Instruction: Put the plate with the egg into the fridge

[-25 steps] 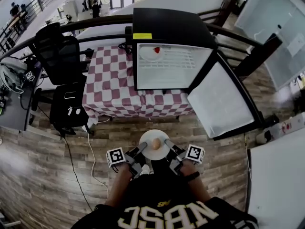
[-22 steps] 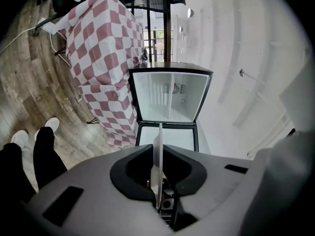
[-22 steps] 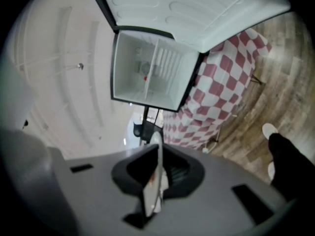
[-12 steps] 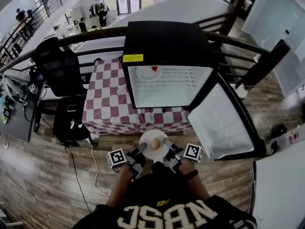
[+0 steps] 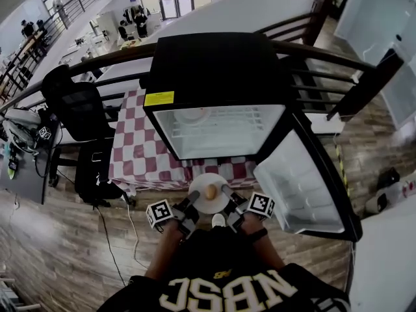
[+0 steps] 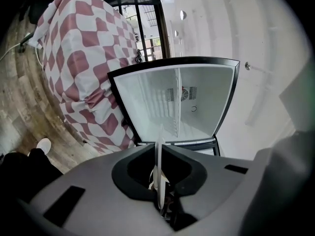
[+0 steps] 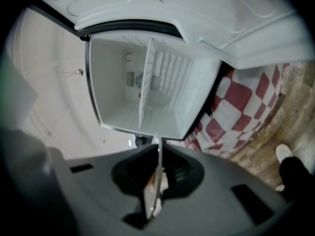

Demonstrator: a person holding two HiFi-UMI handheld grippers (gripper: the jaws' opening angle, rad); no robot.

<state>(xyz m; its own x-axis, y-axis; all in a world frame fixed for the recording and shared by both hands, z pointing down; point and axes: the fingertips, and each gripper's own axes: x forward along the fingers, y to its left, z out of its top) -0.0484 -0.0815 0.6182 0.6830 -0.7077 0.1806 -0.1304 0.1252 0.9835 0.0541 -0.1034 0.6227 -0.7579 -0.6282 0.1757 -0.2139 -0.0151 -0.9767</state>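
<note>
The round white plate (image 5: 208,194) is carried in the air just before the open fridge (image 5: 218,129), clamped at opposite rim edges by the left hand-held gripper (image 5: 193,201) and the right hand-held gripper (image 5: 227,192), so that it is held level and the brown egg (image 5: 210,191) lying at its middle is not rolled off

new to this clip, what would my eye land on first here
The black fridge in the middle, its door swung open to the right and its bright white inside showing, draws the eye first. Below it, a white plate with an egg on it is pinched at its rim by the left tool and the right tool. A red-and-white checked tablecloth hangs at the fridge's left.
</note>
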